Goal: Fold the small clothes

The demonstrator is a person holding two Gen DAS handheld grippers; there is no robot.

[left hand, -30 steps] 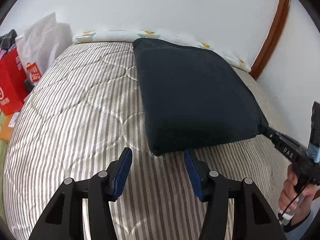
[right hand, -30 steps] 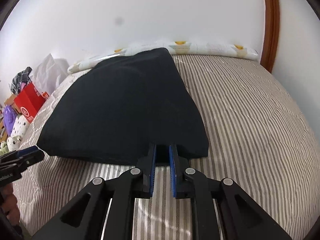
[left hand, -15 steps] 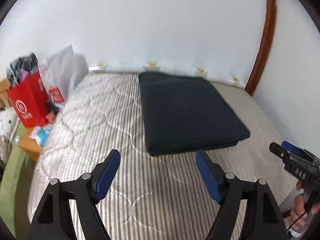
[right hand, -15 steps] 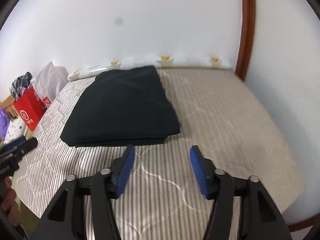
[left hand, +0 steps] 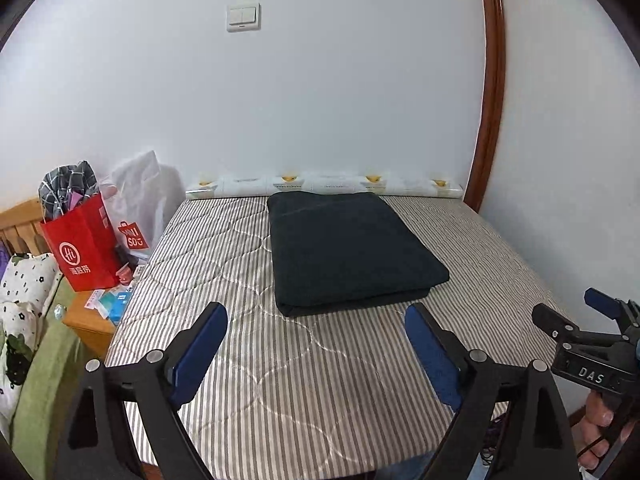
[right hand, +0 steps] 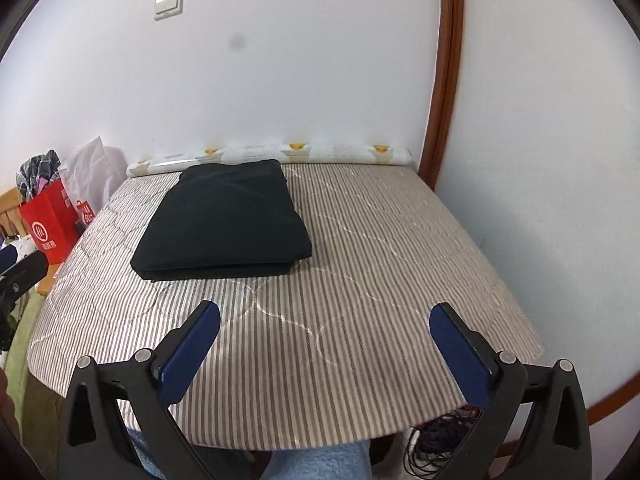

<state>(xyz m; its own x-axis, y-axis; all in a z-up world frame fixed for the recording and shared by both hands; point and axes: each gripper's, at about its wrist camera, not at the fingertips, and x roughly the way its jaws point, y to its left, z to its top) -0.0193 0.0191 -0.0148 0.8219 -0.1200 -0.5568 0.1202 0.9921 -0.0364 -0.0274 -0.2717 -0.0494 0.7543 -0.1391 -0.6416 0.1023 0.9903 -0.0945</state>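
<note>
Both the left hand-held gripper (left hand: 316, 334) and right hand-held gripper (right hand: 325, 332) gape wide, empty, above the bed's (right hand: 380, 280) near edge; the folded dark soft cloth (right hand: 224, 220) lies flat near its far edge.

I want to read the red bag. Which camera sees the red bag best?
The left wrist view. There the red bag stands whole beside the bed, its white logo facing the camera. In the right wrist view the red bag is smaller, out at the left edge.
</note>
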